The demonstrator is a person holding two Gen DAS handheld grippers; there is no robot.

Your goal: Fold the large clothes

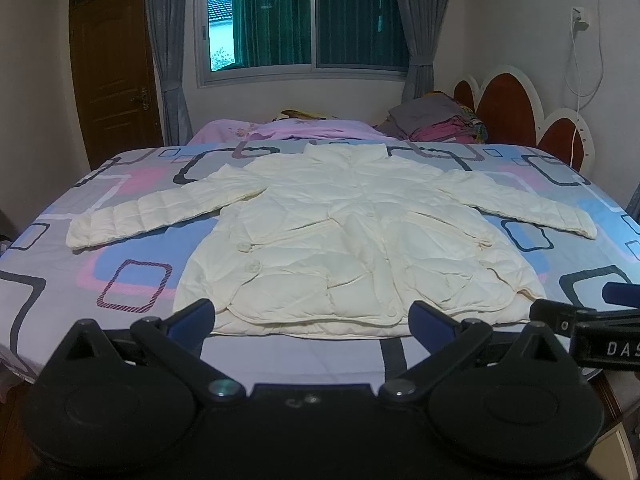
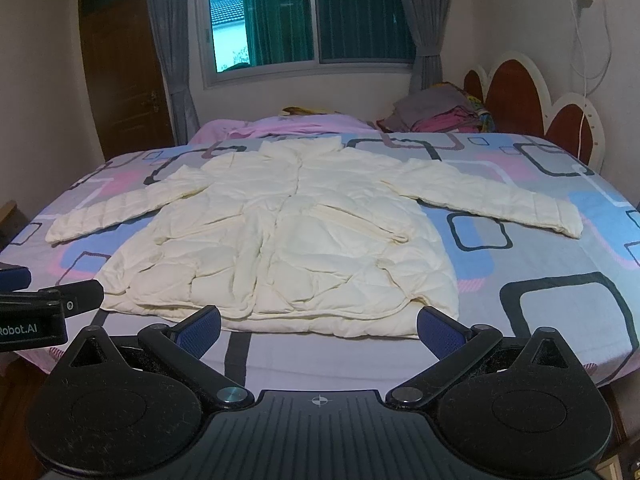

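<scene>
A cream quilted jacket point(image 1: 340, 240) point(image 2: 280, 240) lies flat and face up on the bed, collar toward the window, both sleeves spread out to the sides. My left gripper point(image 1: 312, 320) hovers open just short of the jacket's hem, nothing between its blue pads. My right gripper point(image 2: 318, 328) is also open at the hem, a little to the right of the left one. In the left wrist view the right gripper point(image 1: 592, 320) shows at the right edge; in the right wrist view the left gripper point(image 2: 36, 304) shows at the left edge.
The bed point(image 1: 132, 280) carries a sheet with blue, pink and grey squares. A pink quilt point(image 1: 288, 128) and a pile of folded clothes point(image 1: 440, 120) lie at the far end near the headboard point(image 1: 508, 108). A door point(image 1: 112, 76) stands at the left, a window point(image 1: 304, 20) behind.
</scene>
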